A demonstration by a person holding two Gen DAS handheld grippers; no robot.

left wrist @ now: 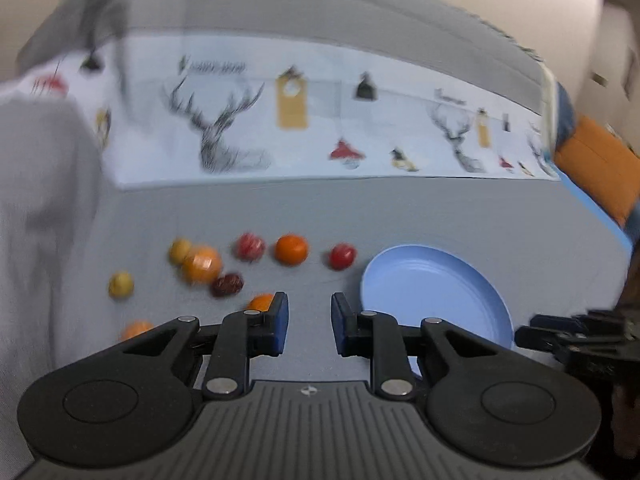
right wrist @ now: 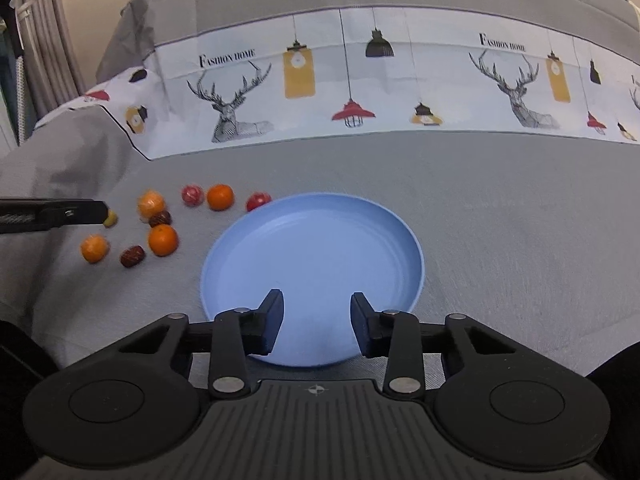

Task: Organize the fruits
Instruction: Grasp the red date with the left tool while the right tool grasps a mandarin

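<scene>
Nearest the lens in the left wrist view is the left gripper (left wrist: 309,322), its blue-padded black fingers standing a narrow gap apart with nothing between them, only grey cloth showing through. To its left and beyond lie the small round fruits scattered on the grey tablecloth (right wrist: 500,208): a yellow one (left wrist: 121,284) far left, a faceted orange one (left wrist: 201,265) touching another yellow, a dark red wrinkled date (left wrist: 227,284), a mandarin (left wrist: 261,302) just beside the left finger, then a plain orange (left wrist: 291,249) and a red fruit (left wrist: 342,256) nearer the shallow round light-blue plastic plate (right wrist: 224,248), which holds nothing yet. Over the plate's near rim hangs the right gripper (right wrist: 317,326), its black jaws part-spread and gripping nothing. The risks, as I judge them: with so narrow a gap the left jaws would nudge a round fruit and send it rolling off the left cloth edge; the touching pair could shift together; and both grippers working near the plate could collide.
</scene>
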